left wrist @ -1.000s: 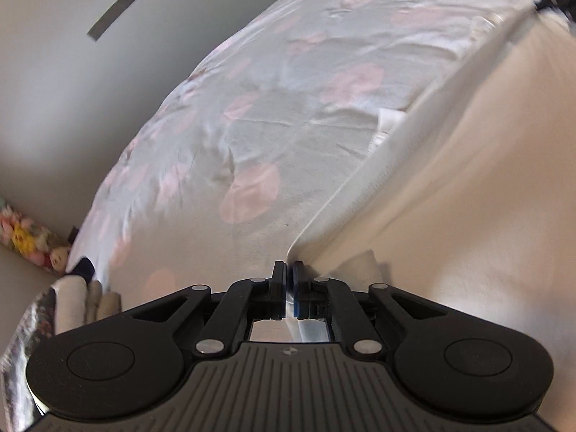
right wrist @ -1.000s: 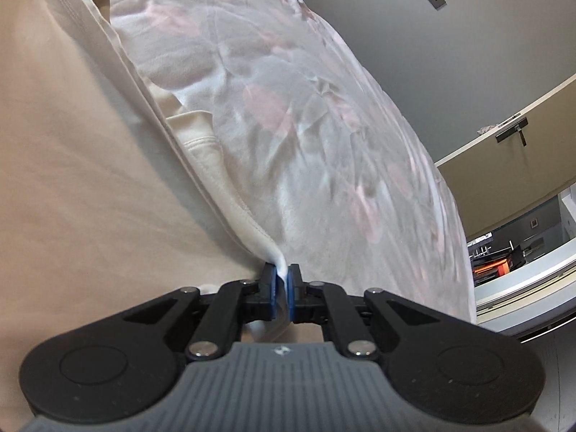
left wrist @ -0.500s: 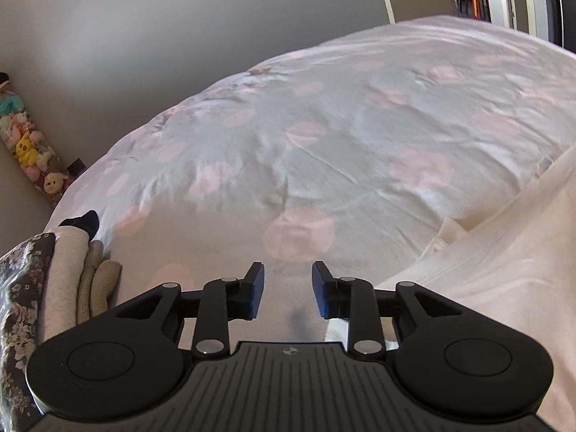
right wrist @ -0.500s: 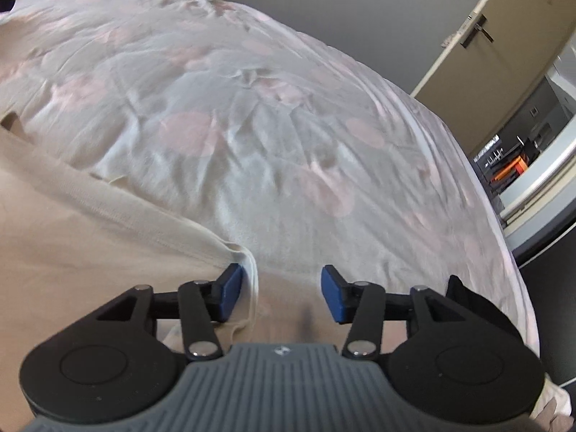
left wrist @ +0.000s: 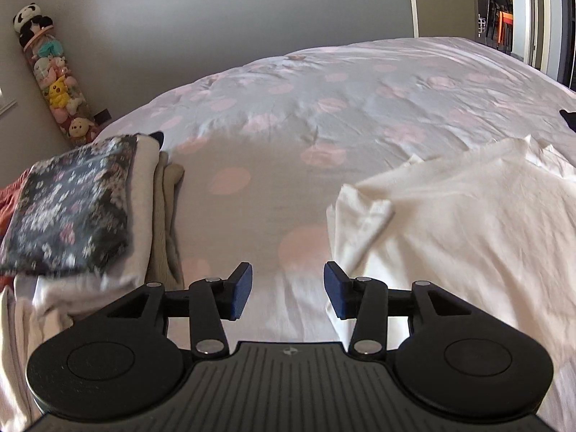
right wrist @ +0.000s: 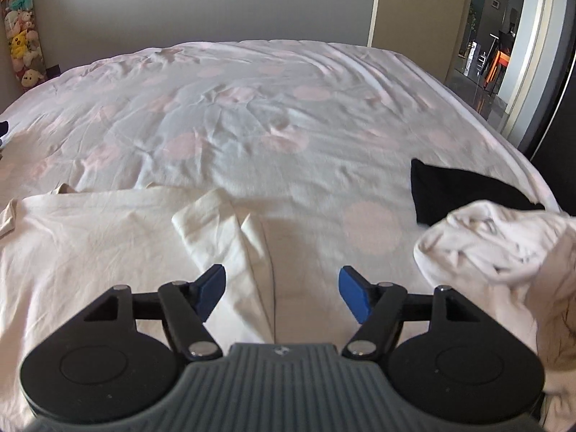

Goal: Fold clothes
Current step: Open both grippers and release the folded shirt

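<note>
Nowhere legible writing; cream garment [left wrist: 468, 216] lies flat on bedspread [left wrist: 360, 108].

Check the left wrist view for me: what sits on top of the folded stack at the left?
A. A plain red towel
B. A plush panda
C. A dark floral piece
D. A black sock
C: the dark floral piece lies on top of the stack, with cream and beige layers under it, left of the open left gripper, whose jaws are opening with nothing between them.
</note>
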